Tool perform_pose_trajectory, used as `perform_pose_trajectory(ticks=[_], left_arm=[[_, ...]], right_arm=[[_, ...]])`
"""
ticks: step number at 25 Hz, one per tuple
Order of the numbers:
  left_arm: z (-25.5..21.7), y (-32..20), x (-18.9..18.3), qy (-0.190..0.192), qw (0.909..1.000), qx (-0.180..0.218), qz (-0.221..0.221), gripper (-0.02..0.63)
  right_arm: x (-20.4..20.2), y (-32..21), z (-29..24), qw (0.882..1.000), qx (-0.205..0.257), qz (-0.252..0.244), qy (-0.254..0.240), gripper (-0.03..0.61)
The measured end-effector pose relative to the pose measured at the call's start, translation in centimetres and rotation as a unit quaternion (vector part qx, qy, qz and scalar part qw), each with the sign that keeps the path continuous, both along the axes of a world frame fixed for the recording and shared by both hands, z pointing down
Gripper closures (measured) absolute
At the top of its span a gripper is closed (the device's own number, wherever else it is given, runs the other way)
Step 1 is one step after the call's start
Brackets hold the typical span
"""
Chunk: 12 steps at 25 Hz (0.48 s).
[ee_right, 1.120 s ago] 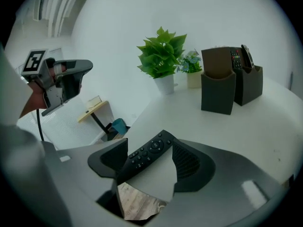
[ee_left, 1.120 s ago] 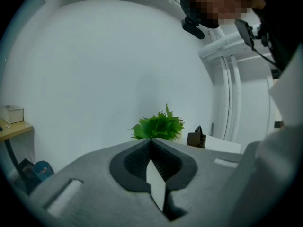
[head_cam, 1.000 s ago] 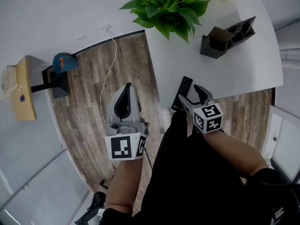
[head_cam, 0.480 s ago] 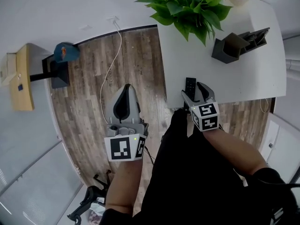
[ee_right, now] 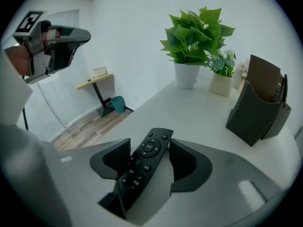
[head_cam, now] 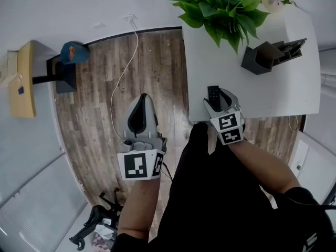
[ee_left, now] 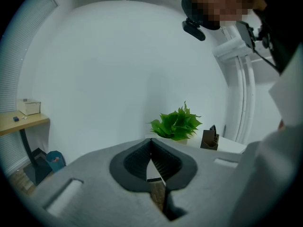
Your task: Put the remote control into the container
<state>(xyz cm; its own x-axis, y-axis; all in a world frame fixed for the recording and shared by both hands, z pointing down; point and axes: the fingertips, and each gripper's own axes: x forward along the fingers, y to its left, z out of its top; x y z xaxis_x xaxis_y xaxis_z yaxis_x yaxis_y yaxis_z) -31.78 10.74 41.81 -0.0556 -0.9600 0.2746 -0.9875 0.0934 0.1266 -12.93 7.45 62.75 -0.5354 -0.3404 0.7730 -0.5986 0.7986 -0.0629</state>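
**Head view:** The remote control lies near the front edge of the white table. The right gripper is lowered over it, one jaw on each side. The container, a dark slotted desk holder, stands well apart from the remote, farther back on the table and beside the potted plant. The left gripper hangs over the wooden floor, off the table, with nothing to do with the remote.

**Left gripper view:** The left gripper has its jaws brought together at the tips, with nothing between them. The plant and the container show far off behind it.

**Right gripper view:** The right gripper stands wide, and the remote control lies lengthwise between its two pads, buttons up, resting on the table. The jaws have just been closing in on it. The pads sit close to its long edges, but a strip of table shows along the remote's right edge, so I judge that it is framed and not yet clamped. The container stands upright ahead and to the right, its open top in view.

**Progress:** By my reading the task is at its start. The reach is done and the grasp is under way. Clamping, lifting, carrying across the table and lowering the remote into the holder are all left.
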Motion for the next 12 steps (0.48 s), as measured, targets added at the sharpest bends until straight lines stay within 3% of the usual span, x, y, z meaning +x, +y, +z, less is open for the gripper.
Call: perform_pose_trajectory(ticks=[3, 6, 7, 12], left_arm=[[-0.1, 0.0, 0.1, 0.000, 1.0000, 0.000, 0.001, 0.614], [-0.2, -0.2, 0.3, -0.001, 1.0000, 0.001, 0.005, 0.614], [-0.3, -0.2, 0.3, -0.002, 1.0000, 0.001, 0.006, 0.614], [-0.6, -0.9, 0.9, -0.003, 0.9999, 0.004, 0.013, 0.614]], right_arm=[[-0.5, -0.4, -0.1, 1.000, -0.002, -0.016, -0.008, 0.331], [-0.4, -2.1, -0.7, 1.000, 0.010, -0.007, -0.028, 0.458], [-0.2, -2.5, -0.8, 0.999, 0.010, -0.007, -0.033, 0.473], [0.4, -4.0, -2.1, 0.997, 0.008, -0.006, -0.077, 0.486]])
